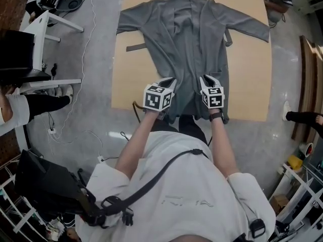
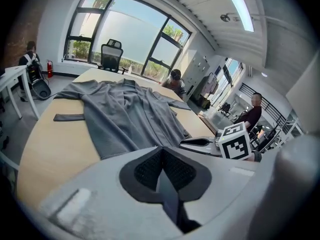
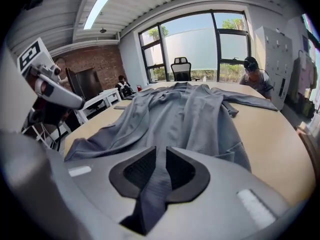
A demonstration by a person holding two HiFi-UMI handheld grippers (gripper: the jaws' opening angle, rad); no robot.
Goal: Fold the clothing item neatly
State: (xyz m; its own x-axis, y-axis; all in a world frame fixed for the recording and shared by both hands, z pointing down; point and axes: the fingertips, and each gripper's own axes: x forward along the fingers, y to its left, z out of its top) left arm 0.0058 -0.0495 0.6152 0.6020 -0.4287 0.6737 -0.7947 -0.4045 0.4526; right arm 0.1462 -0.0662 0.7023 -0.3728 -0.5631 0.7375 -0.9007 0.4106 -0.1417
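A grey robe point(image 1: 194, 39) lies spread open, collar away from the person, on a pale wooden table point(image 1: 252, 84). Its hem droops over the near edge, where both tongs meet it. In the head view the sleeves run out to the table's left and right edges, and bare wood flanks the robe's skirt on either side. A loose belt strip point(image 1: 135, 47) lies on the left stretch. Grey floor point(image 1: 96, 115) rings the table, with cables point(image 1: 85, 47) trailing at the left. Only the gripper views take in the room beyond: tall windows, an office chair point(image 3: 181, 68) at the table's far end and a seated person point(image 3: 252, 74) beside it. The left tongs point(image 1: 170, 81) are closed to a sliver, pads point(image 2: 147, 168) pinching a thin fold of the hem. The right tongs point(image 1: 204, 78) stand slightly apart, with a thicker twist of the cloth filling the gap and touching both pads point(image 3: 181, 171). Each gripper carries a black-and-white marker cube point(image 1: 157, 98). Faint print on the person's white shirt point(image 1: 184, 202) cannot be read.
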